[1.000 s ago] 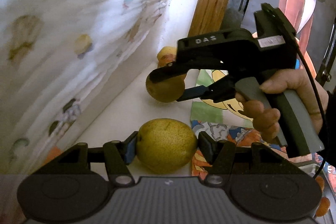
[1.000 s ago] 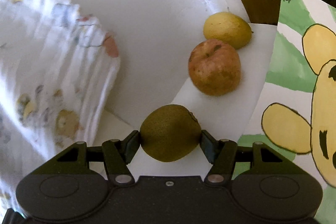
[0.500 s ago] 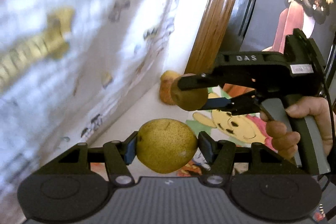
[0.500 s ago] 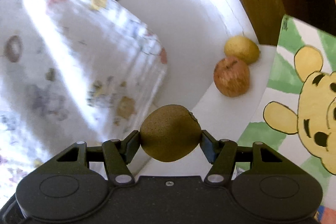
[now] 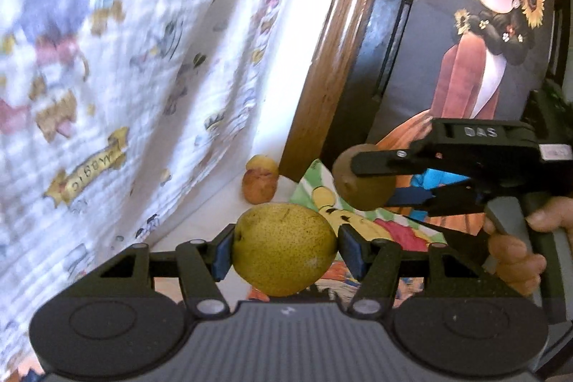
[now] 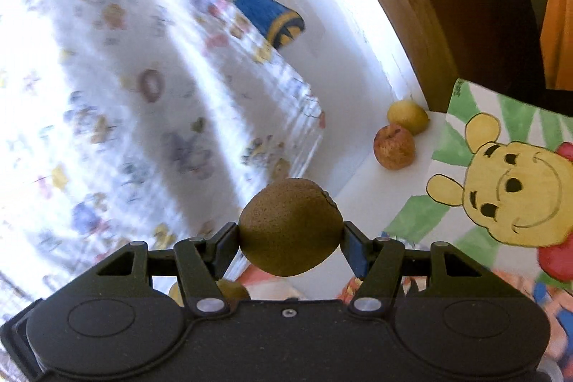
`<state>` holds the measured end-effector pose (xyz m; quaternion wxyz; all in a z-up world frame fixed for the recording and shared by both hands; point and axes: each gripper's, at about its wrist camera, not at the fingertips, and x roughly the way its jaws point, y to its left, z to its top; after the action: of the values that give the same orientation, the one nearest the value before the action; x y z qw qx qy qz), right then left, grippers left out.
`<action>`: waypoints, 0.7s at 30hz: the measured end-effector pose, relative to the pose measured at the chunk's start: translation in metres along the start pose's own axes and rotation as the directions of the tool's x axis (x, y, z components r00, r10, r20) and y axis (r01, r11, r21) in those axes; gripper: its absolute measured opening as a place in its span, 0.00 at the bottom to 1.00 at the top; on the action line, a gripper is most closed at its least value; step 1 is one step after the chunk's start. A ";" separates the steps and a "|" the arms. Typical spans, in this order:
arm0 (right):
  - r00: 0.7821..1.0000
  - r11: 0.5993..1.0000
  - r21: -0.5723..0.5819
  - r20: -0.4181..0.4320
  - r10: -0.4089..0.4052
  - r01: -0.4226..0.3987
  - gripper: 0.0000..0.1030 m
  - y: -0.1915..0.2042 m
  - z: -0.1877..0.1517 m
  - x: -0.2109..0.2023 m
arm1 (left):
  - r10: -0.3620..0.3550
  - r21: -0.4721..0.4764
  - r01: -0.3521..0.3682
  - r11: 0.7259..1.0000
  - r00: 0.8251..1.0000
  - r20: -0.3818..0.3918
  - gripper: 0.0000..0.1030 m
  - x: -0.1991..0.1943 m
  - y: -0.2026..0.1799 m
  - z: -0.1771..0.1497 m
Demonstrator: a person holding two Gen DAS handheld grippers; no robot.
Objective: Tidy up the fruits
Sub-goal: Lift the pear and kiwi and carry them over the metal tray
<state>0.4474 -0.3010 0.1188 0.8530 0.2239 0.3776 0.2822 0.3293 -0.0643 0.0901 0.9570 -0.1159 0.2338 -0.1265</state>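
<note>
you are holding a fruit in each tool, both lifted clear of the white tabletop [image 6: 361,174]. your left gripper [image 5: 284,247] is closing its blue pads on the speckled yellow pear [image 5: 284,247], gripping it at its widest part, and your right gripper [image 6: 290,240] is clamping the brown kiwi [image 6: 290,226] across its middle. the red apple [image 6: 394,147] and the small yellow fruit [image 6: 408,116] are sitting touching each other at the tabletop's far edge, by the wooden frame [image 5: 322,67] and just beside the corner of the cartoon bear mat [image 6: 501,174]. if you are gathering the fruit there, you are best bringing one tool in at a time, setting each fruit down just beside the pair before letting the jaws widen, since round fruit is liable to roll. the pear's long axis is lying roughly across the jaws, its narrower end seeming to point toward the left pad, though that is hard to tell. the kiwi's long axis is also running pad to pad, a dark stem scar showing at its upper right.
</note>
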 end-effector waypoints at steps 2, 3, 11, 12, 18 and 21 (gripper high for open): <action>1.000 1.000 -0.013 0.009 0.001 -0.001 0.62 0.009 -0.006 -0.022 | -0.006 0.000 0.006 1.000 1.000 0.010 0.63 -0.012 -0.008 0.001; 1.000 1.000 -0.020 0.013 0.000 0.000 0.62 0.014 -0.010 -0.033 | -0.007 0.000 0.007 1.000 1.000 0.014 0.63 -0.019 -0.012 0.001; 0.999 0.998 -0.068 0.040 0.000 0.003 0.62 0.040 -0.044 -0.109 | -0.042 0.001 0.042 0.999 0.998 0.043 0.63 -0.068 -0.043 -0.003; 0.999 0.997 -0.071 0.044 0.001 0.002 0.62 0.042 -0.049 -0.118 | -0.047 -0.001 0.047 0.999 0.998 0.044 0.63 -0.073 -0.045 -0.006; 0.998 0.997 -0.073 0.059 -0.001 0.005 0.62 0.045 -0.087 -0.157 | -0.062 0.006 0.061 0.998 0.998 0.025 0.63 -0.098 -0.058 -0.026; 0.998 0.998 -0.067 0.056 -0.002 0.006 0.62 0.042 -0.106 -0.170 | -0.064 -0.001 0.064 0.998 0.998 0.006 0.63 -0.105 -0.060 -0.039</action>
<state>0.2582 -0.3625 0.1664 0.8708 0.2022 0.3444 0.2865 0.2096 -0.0960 0.1174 0.9530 -0.1245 0.2274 -0.1567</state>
